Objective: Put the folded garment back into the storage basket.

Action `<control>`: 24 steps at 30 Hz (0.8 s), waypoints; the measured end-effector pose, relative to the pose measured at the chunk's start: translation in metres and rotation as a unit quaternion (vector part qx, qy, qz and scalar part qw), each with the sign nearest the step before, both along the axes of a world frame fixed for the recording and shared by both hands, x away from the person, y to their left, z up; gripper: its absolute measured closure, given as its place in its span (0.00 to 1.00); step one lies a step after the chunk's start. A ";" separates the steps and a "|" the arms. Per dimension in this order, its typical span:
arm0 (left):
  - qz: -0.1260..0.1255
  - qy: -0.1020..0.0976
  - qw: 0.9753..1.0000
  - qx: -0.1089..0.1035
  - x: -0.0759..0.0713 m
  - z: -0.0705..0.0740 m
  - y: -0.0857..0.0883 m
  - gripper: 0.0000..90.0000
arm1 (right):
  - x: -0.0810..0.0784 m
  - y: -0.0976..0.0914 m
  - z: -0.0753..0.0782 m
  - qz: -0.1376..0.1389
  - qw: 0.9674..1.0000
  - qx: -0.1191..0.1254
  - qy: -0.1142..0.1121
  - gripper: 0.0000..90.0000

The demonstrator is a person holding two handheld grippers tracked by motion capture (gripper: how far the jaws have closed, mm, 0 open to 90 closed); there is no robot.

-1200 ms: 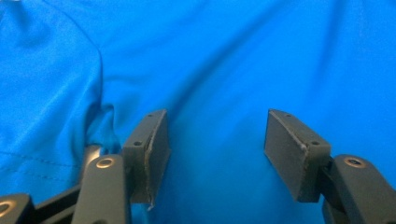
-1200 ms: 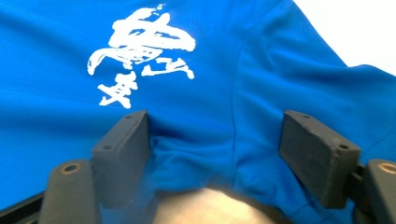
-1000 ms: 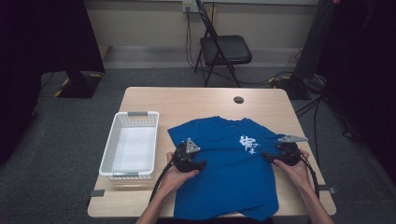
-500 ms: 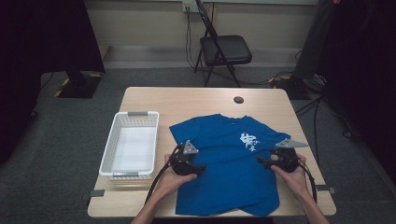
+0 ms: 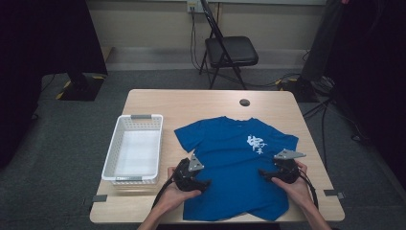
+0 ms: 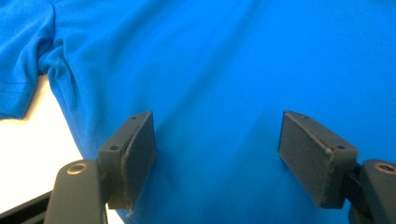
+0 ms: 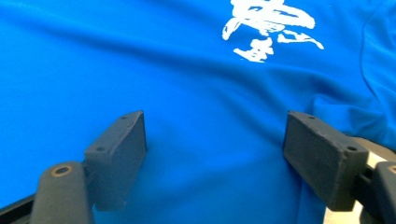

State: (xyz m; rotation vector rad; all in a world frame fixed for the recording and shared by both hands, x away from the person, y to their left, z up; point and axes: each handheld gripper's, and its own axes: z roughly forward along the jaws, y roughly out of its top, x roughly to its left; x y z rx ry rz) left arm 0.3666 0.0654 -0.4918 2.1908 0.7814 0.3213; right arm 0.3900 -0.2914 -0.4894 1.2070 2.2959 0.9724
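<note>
High view showed the blue T-shirt (image 5: 234, 163) flat on the desk (image 5: 191, 103), left tool (image 5: 203, 184) and right tool (image 5: 262, 173) spread, having just opened wider; next likely pinching its sides to fold

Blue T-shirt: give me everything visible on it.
The blue T-shirt lies spread flat, front up, on the wooden table, collar toward the far side and hem at the near edge. Smooth, slightly shiny knit with soft wrinkles; short sleeves spread out, white brush-style print on the chest. The left gripper and right gripper sit at its sides, jaws apart over the cloth, the left's having just opened further, with flat fabric between them. The white basket stands apart beside it.
</note>
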 end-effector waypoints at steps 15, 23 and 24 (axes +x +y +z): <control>0.007 0.016 1.000 -0.004 0.001 0.004 0.007 0.25 | -0.012 -0.015 0.016 -0.014 0.996 0.090 -0.012 0.23; 0.008 0.012 0.999 -0.030 -0.008 0.013 0.017 0.19 | -0.022 -0.020 0.021 -0.025 0.994 0.104 -0.024 0.23; 0.006 0.009 0.999 -0.031 -0.010 0.015 0.018 0.19 | -0.024 -0.020 0.022 -0.026 0.994 0.100 -0.024 0.23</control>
